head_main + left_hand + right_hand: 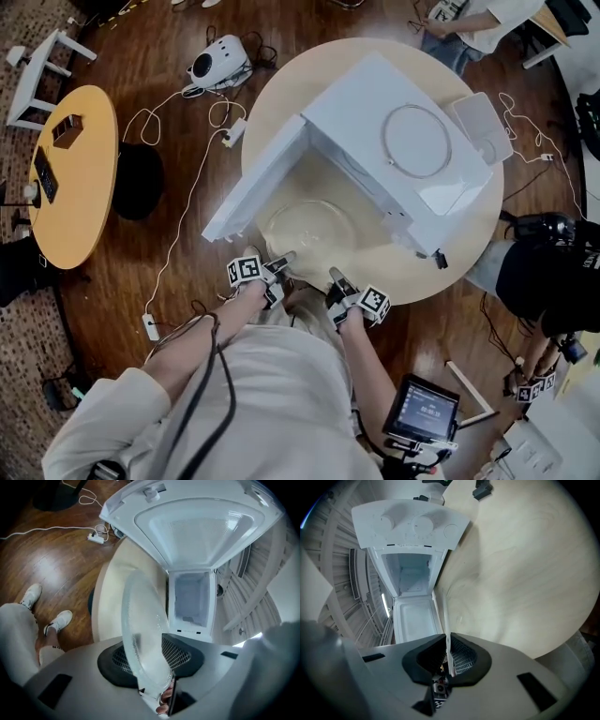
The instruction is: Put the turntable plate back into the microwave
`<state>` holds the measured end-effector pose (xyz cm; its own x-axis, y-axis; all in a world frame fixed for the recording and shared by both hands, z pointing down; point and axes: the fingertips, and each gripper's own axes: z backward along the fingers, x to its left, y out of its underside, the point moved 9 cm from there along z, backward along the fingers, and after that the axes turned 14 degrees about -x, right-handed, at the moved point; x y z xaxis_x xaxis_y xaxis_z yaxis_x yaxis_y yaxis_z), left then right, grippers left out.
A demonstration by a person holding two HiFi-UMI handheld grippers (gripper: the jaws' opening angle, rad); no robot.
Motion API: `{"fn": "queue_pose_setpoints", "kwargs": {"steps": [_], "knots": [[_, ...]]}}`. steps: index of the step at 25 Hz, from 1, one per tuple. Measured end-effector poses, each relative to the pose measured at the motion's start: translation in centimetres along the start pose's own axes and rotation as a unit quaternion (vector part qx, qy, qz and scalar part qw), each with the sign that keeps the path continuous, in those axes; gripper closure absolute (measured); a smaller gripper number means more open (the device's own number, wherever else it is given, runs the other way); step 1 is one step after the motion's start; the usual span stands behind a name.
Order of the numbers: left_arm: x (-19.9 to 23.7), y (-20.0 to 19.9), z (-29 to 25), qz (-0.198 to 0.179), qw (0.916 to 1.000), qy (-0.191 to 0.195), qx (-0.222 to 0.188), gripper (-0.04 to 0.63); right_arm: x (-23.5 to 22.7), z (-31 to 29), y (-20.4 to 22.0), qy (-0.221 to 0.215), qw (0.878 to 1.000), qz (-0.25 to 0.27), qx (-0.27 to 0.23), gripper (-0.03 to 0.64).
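Observation:
The clear glass turntable plate (307, 230) hangs just in front of the open white microwave (394, 141), over the table's near edge. My left gripper (279, 265) is shut on its near-left rim and my right gripper (336, 278) on its near-right rim. In the left gripper view the plate (143, 630) stands tilted on edge between the dark pads of the left gripper (152, 660), with the microwave cavity (190, 597) ahead and the swung-out door (201, 531) above it. The right gripper view shows only the plate's thin rim (446, 620) running into the right gripper (447, 656), with the cavity (412, 573) beyond.
The microwave door (258, 178) stands open to the left over the round pale table (469, 244). A ring (417, 141) lies on the microwave's top, with a white pad (483, 127) beside it. A yellow table (70, 169), floor cables and a seated person (544, 281) surround the spot.

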<state>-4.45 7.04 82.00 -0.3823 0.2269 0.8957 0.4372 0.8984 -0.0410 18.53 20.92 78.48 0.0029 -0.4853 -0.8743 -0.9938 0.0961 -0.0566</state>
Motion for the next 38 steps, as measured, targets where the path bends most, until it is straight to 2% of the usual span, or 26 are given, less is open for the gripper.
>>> {"fn": "queue_pose_setpoints", "kwargs": {"steps": [2,4,5,8,13,16,18,21,25,26,29,30,33,38], "knots": [[-0.7,0.1,-0.5,0.006,0.9999,0.009,-0.005,0.44,0.4,0.0,0.3,-0.008,1.0,-0.008,0.0,0.584],[-1.4,0.1,-0.7,0.01,0.9996,0.023,-0.01,0.516,0.4,0.1,0.3,-0.015,1.0,-0.026,-0.007,0.584],[-1.6,0.1,-0.7,0.015,0.9994,0.03,-0.011,0.527,0.3,0.2,0.3,-0.016,0.999,-0.034,-0.01,0.584],[-2.1,0.4,-0.6,0.03,0.9988,0.038,-0.013,0.541,-0.1,0.7,0.1,-0.023,0.999,-0.047,-0.015,0.584],[-4.0,0.7,-0.4,0.011,0.998,0.06,-0.019,0.545,-0.5,1.4,-0.3,-0.053,0.996,-0.071,-0.019,0.584],[-4.6,1.1,-0.2,0.012,0.9985,0.051,-0.017,0.545,-0.5,1.8,-0.5,-0.054,0.997,-0.058,-0.006,0.583],[-5.0,1.3,0.2,0.014,0.9983,0.053,-0.02,0.548,-0.1,2.1,-0.6,-0.064,0.998,-0.029,0.005,0.584],[-6.4,0.9,0.6,0.003,0.9966,0.08,-0.021,0.551,1.1,2.3,-0.7,-0.102,0.994,0.027,0.021,0.581],[-9.3,0.7,1.3,-0.007,0.9932,0.114,-0.02,0.557,2.9,2.6,-0.4,-0.151,0.986,0.06,0.035,0.57],[-10.0,0.7,1.5,-0.01,0.9924,0.121,-0.019,0.557,3.5,2.6,-0.4,-0.159,0.984,0.074,0.037,0.562],[-11.7,0.7,2.1,-0.014,0.9921,0.124,-0.011,0.557,5.6,2.4,-0.4,-0.188,0.976,0.098,0.043,0.485],[-12.3,0.8,2.2,-0.013,0.9912,0.132,-0.006,0.557,6.3,2.2,-0.4,-0.197,0.974,0.102,0.046,0.457],[-13.9,0.8,2.3,-0.021,0.9884,0.15,0.007,0.557,8.1,2.0,-0.4,-0.211,0.971,0.1,0.055,0.453],[-17.0,0.3,2.6,-0.014,0.9825,0.185,0.007,0.557,11.4,2.0,-0.8,-0.254,0.965,0.051,0.037,0.453]]}}
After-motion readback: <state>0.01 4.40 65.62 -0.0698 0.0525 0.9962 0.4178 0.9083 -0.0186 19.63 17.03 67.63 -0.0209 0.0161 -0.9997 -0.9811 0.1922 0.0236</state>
